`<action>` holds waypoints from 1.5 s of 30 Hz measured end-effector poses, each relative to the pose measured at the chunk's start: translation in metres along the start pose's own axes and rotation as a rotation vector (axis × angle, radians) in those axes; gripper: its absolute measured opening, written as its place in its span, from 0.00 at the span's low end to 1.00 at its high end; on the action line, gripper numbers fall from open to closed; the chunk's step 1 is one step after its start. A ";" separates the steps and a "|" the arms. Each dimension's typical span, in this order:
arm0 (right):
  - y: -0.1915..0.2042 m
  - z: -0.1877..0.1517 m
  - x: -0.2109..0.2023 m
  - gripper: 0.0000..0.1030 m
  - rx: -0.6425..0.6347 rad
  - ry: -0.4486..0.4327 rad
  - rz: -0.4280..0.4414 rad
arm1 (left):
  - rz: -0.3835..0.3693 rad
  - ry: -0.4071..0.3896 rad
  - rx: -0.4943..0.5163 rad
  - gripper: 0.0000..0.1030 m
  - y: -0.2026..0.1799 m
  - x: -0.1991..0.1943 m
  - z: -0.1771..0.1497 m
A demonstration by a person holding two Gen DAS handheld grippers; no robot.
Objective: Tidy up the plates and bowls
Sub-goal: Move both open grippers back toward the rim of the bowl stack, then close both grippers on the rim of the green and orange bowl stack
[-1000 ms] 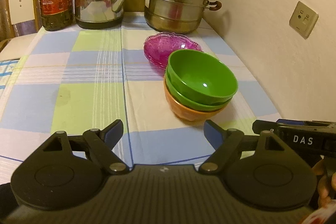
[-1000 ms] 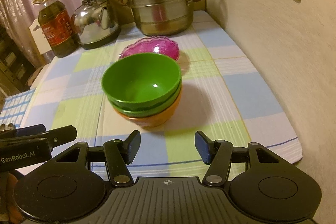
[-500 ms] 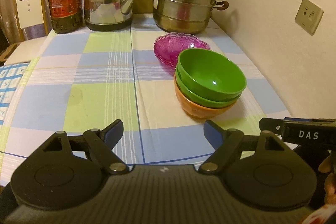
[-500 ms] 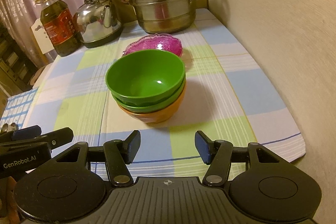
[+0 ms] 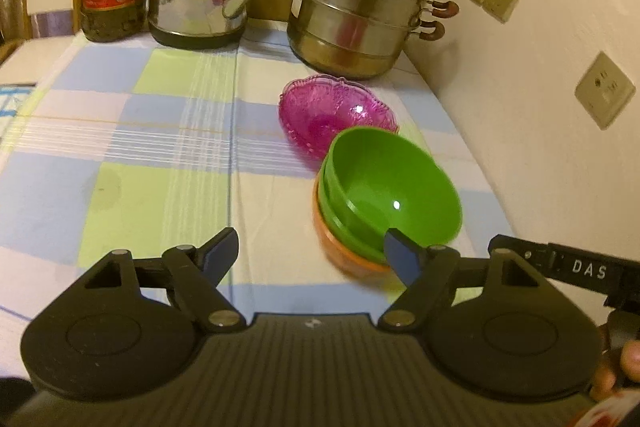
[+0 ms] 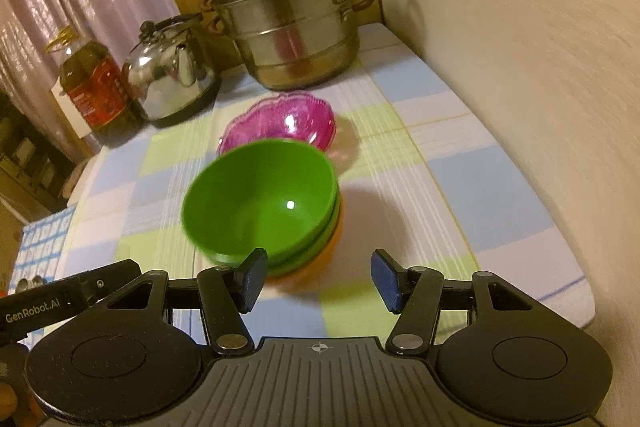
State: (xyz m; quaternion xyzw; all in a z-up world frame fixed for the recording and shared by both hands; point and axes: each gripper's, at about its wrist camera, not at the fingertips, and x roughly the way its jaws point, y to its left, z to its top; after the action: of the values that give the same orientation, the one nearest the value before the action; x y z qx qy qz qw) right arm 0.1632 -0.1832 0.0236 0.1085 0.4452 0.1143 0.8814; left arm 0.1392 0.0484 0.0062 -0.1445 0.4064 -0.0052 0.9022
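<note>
Between the left gripper's [image 5: 310, 253] widely spread fingers, which have just been closing slightly, lies only checked tablecloth [image 5: 160, 147]. Its right fingertip overlaps the stacked green plastic bowls [image 5: 394, 193] nested in an orange bowl [image 5: 344, 255]. Right gripper [image 6: 318, 281] stands half-spread, empty. Behind sits a pink glass dish [image 5: 334, 113].

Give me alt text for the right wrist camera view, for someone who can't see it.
The open right gripper hovers before a stack of two green bowls nested in an orange bowl on a checked tablecloth. Behind sit a pink glass dish, a steel steamer pot, a kettle and an oil bottle.
</note>
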 end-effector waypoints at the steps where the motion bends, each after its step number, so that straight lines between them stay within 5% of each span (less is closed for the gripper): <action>1: -0.002 0.005 0.003 0.56 0.003 0.001 0.001 | -0.004 0.004 -0.007 0.75 0.000 0.006 0.005; 9: -0.013 0.035 0.045 0.56 0.021 0.052 0.013 | -0.057 0.074 -0.081 0.70 0.002 0.062 0.029; 19: -0.019 0.041 0.098 0.55 0.036 0.168 0.025 | -0.094 0.177 -0.120 0.47 0.009 0.111 0.032; 45: -0.031 0.033 0.132 0.30 0.116 0.263 0.051 | -0.135 0.280 -0.094 0.33 0.012 0.137 0.034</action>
State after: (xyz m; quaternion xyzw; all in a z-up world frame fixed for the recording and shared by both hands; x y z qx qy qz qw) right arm 0.2693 -0.1758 -0.0671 0.1546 0.5599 0.1237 0.8046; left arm 0.2550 0.0509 -0.0755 -0.2113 0.5174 -0.0671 0.8265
